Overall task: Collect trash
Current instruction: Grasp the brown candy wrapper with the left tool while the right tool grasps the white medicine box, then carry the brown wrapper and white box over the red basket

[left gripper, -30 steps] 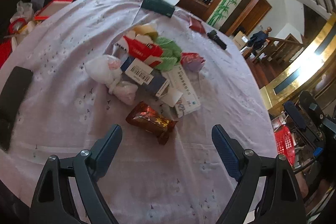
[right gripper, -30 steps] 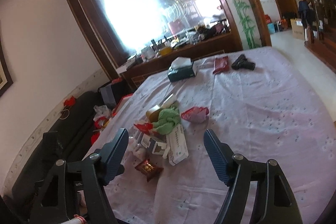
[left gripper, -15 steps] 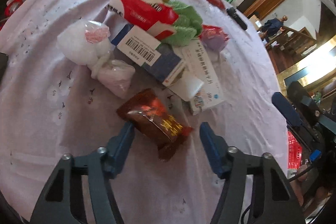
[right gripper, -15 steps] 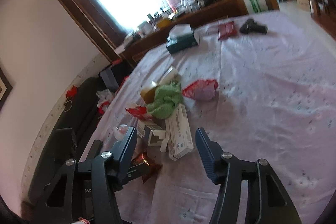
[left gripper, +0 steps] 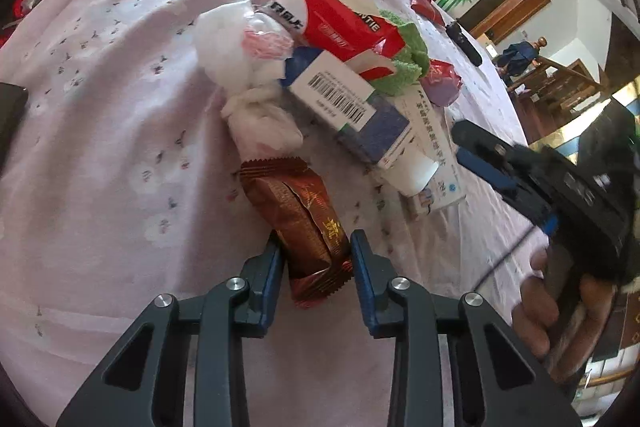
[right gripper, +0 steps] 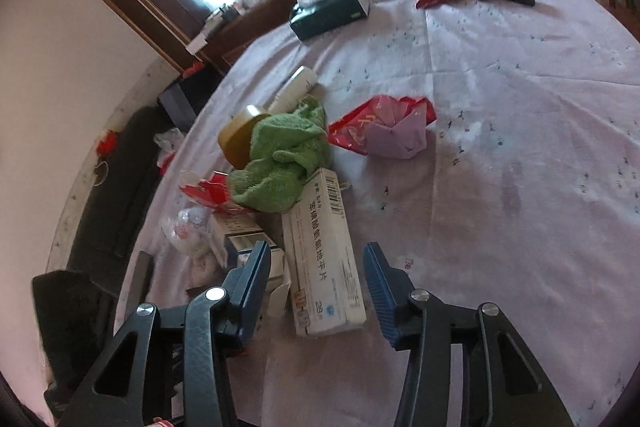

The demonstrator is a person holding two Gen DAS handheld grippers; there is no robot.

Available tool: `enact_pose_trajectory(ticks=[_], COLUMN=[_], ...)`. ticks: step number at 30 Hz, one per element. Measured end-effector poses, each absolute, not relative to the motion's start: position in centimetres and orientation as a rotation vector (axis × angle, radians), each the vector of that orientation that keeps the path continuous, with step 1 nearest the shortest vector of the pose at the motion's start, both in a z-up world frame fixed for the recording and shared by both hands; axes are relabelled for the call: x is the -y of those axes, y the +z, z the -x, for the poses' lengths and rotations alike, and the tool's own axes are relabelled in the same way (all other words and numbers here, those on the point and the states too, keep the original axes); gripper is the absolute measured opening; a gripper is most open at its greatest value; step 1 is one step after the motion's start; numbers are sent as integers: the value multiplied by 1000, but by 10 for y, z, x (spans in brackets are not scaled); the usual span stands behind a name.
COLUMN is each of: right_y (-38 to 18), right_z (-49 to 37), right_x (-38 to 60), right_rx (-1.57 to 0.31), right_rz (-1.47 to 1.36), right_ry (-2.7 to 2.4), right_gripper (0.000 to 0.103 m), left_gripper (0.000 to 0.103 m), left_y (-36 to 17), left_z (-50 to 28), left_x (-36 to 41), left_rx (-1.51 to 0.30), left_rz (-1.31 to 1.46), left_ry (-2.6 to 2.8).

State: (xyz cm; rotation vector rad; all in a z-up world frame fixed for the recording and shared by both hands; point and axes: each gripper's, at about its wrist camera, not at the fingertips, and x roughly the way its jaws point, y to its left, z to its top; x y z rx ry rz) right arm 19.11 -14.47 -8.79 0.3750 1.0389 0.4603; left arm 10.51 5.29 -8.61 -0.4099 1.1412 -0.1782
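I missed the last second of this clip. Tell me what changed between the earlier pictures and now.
The left gripper moved forward and down to the brown snack wrapper and narrowed its jaws from wide open to closed on the wrapper's near end. The right gripper advanced to straddle the white medicine box, still open. The trash pile and the lilac tablecloth stayed put.

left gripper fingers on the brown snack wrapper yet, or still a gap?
Touching. The left wrist view shows both blue fingers of the left gripper pressed against the sides of the brown snack wrapper, no gap visible on either side.
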Motion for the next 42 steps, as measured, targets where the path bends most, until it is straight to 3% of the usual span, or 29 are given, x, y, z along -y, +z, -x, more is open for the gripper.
enact_pose_trajectory(ticks=[5,9,20,30,42], right_y=[-103,-107,-69,-41,51], right_z=[-203,-195,-114,-36,92], right_x=[135,131,193,273,364], right_rx=[-1097,-1117,-978,-864,-530], right_rz=[-383,-370,-451,-435,-446], right_ry=[464,458,328,185,18], right_gripper=[49,24,14,14,14], left_gripper=[31,31,31,31,31], left_y=[-85,-85,-76,-56,15], left_z=[-98,-95,-74,-41,-9], left_x=[-57,-62,-31,43,162], left_rx=[-1145,-1151,-1144,-1100,-956], left_rz=[380,379,333,284,132], left_ry=[-198,-196,-278,-389,-596])
